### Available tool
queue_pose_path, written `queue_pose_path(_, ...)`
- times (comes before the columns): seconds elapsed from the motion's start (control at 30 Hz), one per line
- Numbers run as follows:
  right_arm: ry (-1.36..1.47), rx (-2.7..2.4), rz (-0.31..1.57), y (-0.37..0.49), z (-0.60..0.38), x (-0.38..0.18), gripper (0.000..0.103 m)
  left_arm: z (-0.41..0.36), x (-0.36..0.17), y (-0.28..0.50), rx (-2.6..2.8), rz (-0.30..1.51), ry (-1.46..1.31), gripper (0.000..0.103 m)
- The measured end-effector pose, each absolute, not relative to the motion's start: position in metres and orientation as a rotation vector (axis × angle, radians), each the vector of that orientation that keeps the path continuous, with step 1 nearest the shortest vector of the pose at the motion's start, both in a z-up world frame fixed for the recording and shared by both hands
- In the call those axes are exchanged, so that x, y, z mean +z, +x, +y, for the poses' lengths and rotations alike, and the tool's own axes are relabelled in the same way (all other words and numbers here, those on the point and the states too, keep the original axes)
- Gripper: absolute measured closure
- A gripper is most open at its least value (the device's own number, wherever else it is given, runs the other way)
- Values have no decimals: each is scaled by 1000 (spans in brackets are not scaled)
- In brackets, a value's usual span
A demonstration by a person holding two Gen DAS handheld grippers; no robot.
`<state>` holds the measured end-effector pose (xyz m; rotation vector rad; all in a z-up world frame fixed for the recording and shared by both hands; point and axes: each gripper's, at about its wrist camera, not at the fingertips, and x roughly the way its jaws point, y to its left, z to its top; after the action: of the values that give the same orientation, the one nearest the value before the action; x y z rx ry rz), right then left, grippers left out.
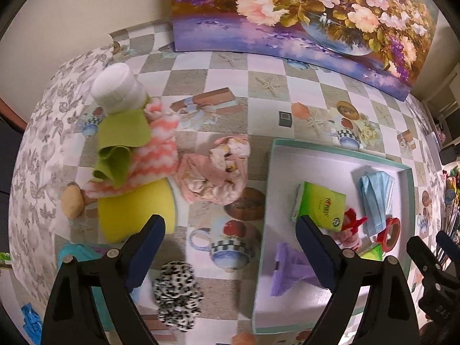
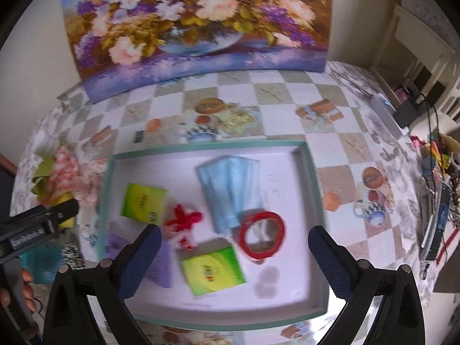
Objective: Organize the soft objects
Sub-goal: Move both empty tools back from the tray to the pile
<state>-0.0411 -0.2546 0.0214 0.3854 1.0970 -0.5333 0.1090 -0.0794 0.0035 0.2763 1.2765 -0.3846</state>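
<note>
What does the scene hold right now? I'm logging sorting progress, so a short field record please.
container: teal-rimmed box on the checkered tablecloth
in box: two green tissue packs, blue face masks, red tape ring, purple cloth, red-and-white soft item
still outside: leopard-print scrunchie, pink cloth, yellow sponge, green cloth, striped sock
left gripper: open, empty
right gripper: open, empty, over box

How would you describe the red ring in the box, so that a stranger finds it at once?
Look inside the shallow white box with the teal rim. The red ring lies flat near its middle, touching the lower corner of the blue face masks. It is the only round, hollow thing there.
</note>
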Motion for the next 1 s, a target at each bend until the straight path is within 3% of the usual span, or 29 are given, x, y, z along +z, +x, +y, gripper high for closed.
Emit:
queue_pose_path(0.4, 322, -401, 1075, -16, -196, 32, 0, -25, 27, 118, -316, 1223, 272, 11)
queue_pose_path(1.0, 227, -182, 1154, 24, -104, 6, 0, 74, 23, 140, -131, 1244, 149, 11)
